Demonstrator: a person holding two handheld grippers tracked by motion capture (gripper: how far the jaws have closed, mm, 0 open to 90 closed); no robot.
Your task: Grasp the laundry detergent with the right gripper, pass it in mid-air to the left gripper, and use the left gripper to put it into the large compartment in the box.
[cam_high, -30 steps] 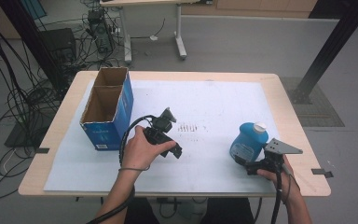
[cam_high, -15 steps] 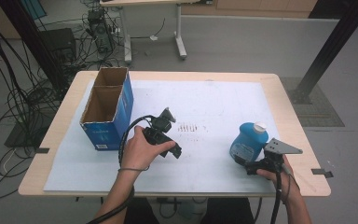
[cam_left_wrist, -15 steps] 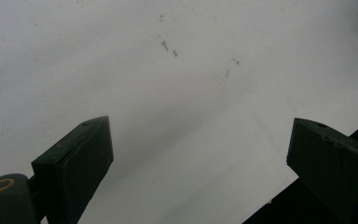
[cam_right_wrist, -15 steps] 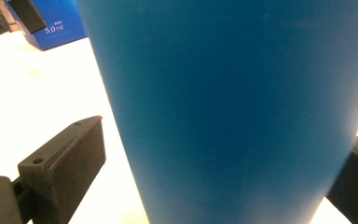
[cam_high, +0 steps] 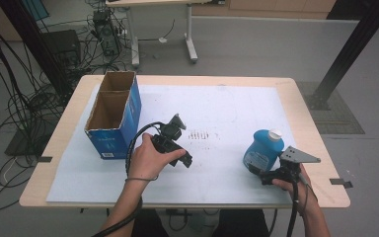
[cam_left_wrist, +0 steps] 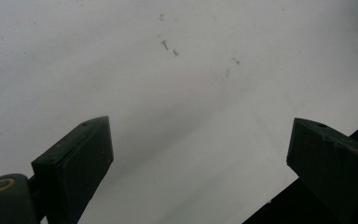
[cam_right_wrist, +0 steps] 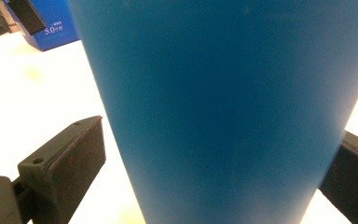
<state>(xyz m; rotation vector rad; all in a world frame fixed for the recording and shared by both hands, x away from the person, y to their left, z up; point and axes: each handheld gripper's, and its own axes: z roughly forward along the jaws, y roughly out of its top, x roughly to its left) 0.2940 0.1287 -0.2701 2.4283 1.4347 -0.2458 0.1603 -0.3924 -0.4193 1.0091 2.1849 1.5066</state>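
1. High view: the blue bottle with a white cap stands upright on the white sheet at the right of the table. The right gripper sits low against the bottle's near side. The left gripper lies in the left hand near the middle of the sheet, just right of the open cardboard box, well apart from the bottle.

2. Left gripper view: the jaws stand wide apart with nothing between them, over the bare white sheet with a few small dark marks.

3. Right gripper view: the blue bottle stands between the jaws, which are spread wide. The left jaw is just beside its wall, with a sliver of gap; whether the right jaw touches, I cannot tell. The box's blue side shows at upper left.
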